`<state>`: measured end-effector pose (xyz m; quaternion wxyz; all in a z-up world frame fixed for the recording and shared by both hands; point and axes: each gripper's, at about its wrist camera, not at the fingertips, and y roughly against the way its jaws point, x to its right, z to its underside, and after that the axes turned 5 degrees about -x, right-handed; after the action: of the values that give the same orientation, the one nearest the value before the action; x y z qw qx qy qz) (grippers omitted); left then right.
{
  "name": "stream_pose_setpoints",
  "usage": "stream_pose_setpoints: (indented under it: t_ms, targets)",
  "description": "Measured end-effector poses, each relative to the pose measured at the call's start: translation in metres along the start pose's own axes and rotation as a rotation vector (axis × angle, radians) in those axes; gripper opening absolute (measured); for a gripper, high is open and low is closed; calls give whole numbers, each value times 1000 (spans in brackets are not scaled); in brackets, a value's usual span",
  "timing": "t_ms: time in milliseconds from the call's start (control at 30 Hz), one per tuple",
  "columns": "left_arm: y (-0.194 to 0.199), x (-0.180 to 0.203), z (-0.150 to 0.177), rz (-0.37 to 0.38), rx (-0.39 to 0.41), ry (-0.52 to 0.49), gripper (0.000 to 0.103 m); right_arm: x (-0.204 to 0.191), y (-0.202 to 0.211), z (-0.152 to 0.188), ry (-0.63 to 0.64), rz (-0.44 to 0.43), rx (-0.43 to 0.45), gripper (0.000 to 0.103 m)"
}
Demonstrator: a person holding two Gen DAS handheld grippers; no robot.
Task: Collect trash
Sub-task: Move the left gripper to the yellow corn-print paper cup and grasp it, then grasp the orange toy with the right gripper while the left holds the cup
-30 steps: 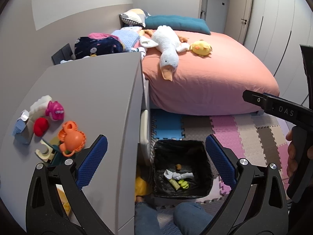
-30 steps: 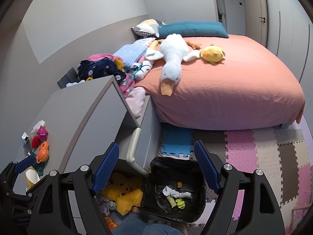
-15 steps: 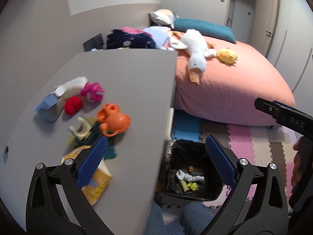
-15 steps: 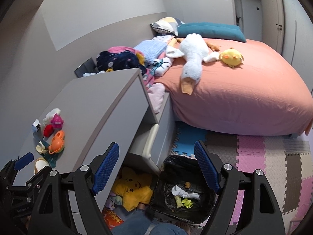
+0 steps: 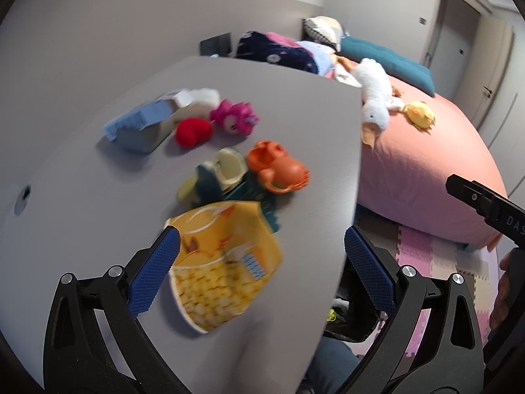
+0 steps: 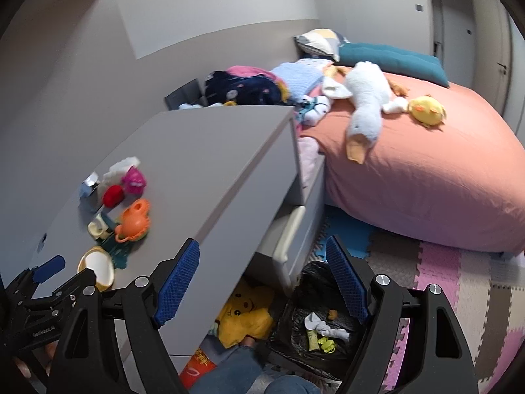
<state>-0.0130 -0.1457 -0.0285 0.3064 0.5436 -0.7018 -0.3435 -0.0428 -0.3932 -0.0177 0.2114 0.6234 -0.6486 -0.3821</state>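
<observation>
Grey tabletop (image 5: 98, 197) fills the left wrist view; the left tongs (image 5: 261, 269) gape wide with a yellow snack cup (image 5: 223, 262) lying on its side between their fingers, toys beyond. From the right wrist, the right tongs (image 6: 261, 282) hang open and empty above a black-lined trash bin (image 6: 315, 325) on the floor.

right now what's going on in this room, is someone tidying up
A person holding a gripper in each hand is collecting trash. The left gripper, fingers open, is closing in on a yellow paper cup lying on its side on the grey dresser top, among small toys. The right gripper hangs open and empty above the black-lined trash bin, which already holds a few scraps.
</observation>
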Motion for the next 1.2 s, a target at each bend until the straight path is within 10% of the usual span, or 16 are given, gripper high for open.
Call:
stream_pose_setpoints:
  t_ms: [567, 1200]
  targets:
    - [-33, -41, 10, 61, -86, 161, 90, -36, -11, 0, 73, -35, -21, 80]
    - [-5, -74, 11, -27, 13, 177, 89, -89, -53, -5, 151, -87, -86, 80]
